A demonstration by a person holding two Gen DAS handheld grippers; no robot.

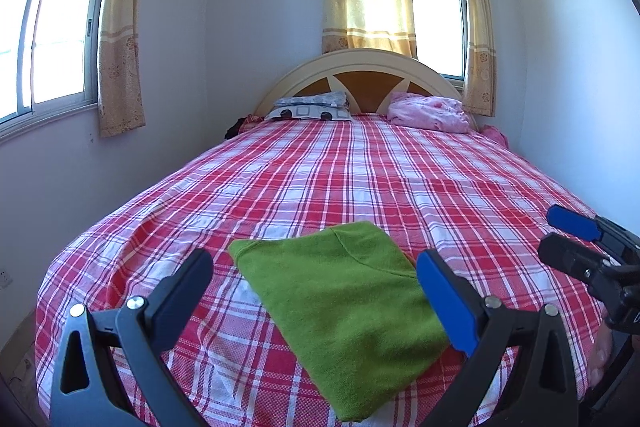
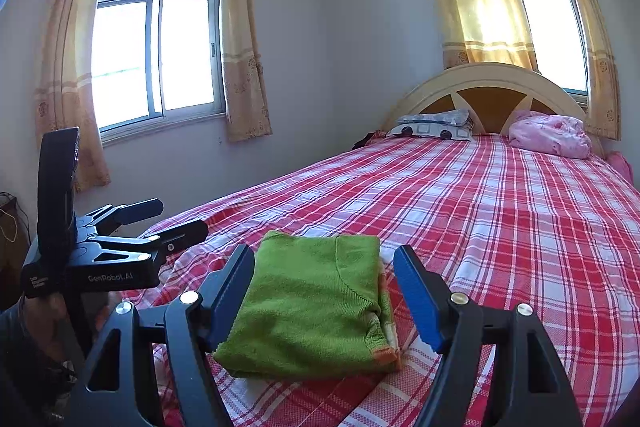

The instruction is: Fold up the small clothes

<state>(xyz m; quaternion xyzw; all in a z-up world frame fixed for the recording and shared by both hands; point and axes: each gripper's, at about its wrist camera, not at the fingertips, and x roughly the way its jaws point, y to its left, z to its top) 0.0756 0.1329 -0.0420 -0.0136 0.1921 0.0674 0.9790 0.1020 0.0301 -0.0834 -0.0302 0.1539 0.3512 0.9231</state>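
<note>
1. While both tools hover unladen, the left gripper (image 1: pixel 314 291) and right gripper (image 2: pixel 324 291) stand spread wide.
2. At 12 o'clock, the folded green knit garment (image 2: pixel 312 307) lies on the red-checked cotton bedsheet (image 2: pixel 500 227); probably soft, light; pinch an edge.
3. At 1 o'clock, far: crumpled pink quilt (image 2: pixel 550 135).

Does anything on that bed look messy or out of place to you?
Little stands out. The folded green garment lies neatly on the plaid sheet. Only the pink bedding by the headboard is bunched up instead of spread or folded.
</note>
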